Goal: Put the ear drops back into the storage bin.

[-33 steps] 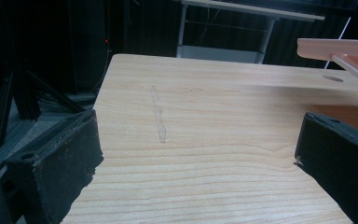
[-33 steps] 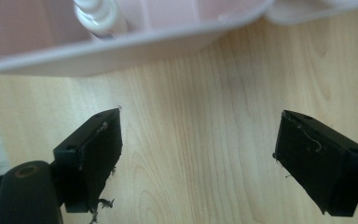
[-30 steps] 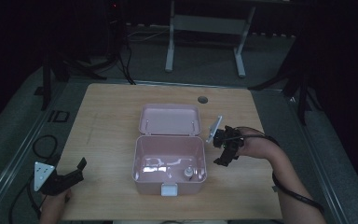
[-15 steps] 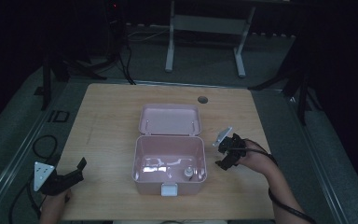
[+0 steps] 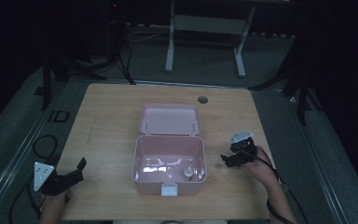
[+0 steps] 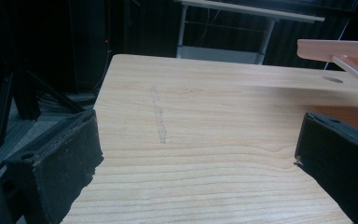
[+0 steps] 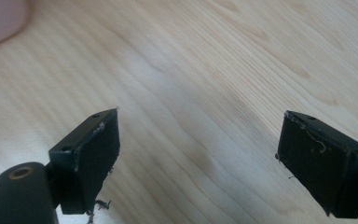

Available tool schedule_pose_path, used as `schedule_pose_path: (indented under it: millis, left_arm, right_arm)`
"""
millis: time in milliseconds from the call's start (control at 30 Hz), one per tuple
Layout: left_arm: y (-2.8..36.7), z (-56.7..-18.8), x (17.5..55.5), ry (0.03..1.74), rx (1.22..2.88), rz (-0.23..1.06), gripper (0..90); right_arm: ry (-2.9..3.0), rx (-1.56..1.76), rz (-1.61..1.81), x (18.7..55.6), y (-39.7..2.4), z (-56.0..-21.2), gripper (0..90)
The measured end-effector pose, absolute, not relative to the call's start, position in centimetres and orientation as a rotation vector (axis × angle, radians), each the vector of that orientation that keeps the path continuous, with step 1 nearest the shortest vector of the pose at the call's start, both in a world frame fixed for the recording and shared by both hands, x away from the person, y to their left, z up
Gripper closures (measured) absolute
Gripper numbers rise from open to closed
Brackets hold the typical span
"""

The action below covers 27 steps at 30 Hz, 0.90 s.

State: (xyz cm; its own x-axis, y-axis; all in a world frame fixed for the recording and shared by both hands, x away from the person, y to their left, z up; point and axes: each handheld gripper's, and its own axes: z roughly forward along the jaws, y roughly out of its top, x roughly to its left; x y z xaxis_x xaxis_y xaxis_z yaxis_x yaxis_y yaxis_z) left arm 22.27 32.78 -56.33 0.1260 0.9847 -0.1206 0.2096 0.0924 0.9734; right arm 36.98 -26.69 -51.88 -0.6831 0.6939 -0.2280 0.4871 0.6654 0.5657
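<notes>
Nearest the person, the left gripper and right gripper hover over the wooden table, jaws spread and empty. Between them sits the open pink plastic box, a small metal piece inside; it looks light, rigid and smooth, best gripped by a side wall or the lid's rim

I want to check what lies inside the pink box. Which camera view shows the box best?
The high view: the whole pink box sits open, lid back, with a small object inside. The left gripper view catches just an edge of the lid; the right gripper view catches a blurred pink corner.
</notes>
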Motion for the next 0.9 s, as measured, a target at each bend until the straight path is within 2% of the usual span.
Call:
schedule_pose_path:
  millis: [400,900]
  left_arm:
    - [32.8,-56.3,22.3,1.299,1.335,0.923,0.5]
    - [32.8,-56.3,22.3,1.297,1.335,0.924,0.5]
  right_arm:
    - [2.180,1.179,0.808,36.2,-30.2,-52.9,12.5]
    - [1.998,1.325,0.920,34.8,-32.5,-54.0,12.5]
